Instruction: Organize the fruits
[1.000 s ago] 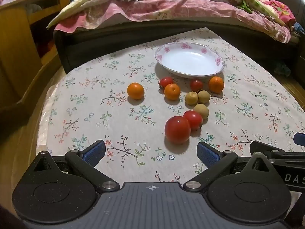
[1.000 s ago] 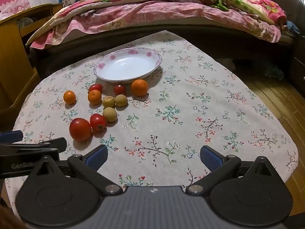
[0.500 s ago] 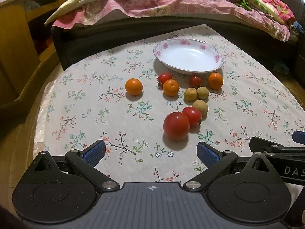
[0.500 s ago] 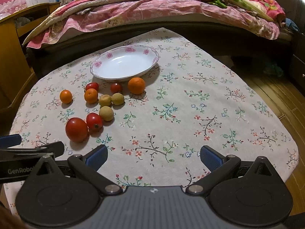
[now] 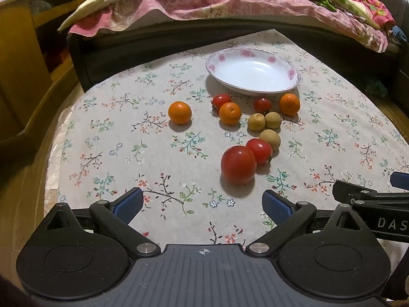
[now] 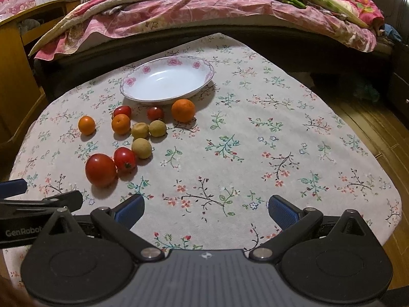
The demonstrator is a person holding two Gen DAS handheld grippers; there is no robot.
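Blue pads tip both tools. The left gripper (image 5: 202,203) is spread wide and holds nothing, above the flowered cloth (image 5: 115,138) just in front of the big tomato (image 5: 238,165). The right gripper (image 6: 205,209) is spread wide too, with nothing between its fingers. The oranges, tomatoes and small tan fruits lie on the cloth beside the white bowl (image 6: 167,80), which has no fruit in it.

Left gripper (image 5: 202,203) and right gripper (image 6: 205,208) both gape wide, empty.
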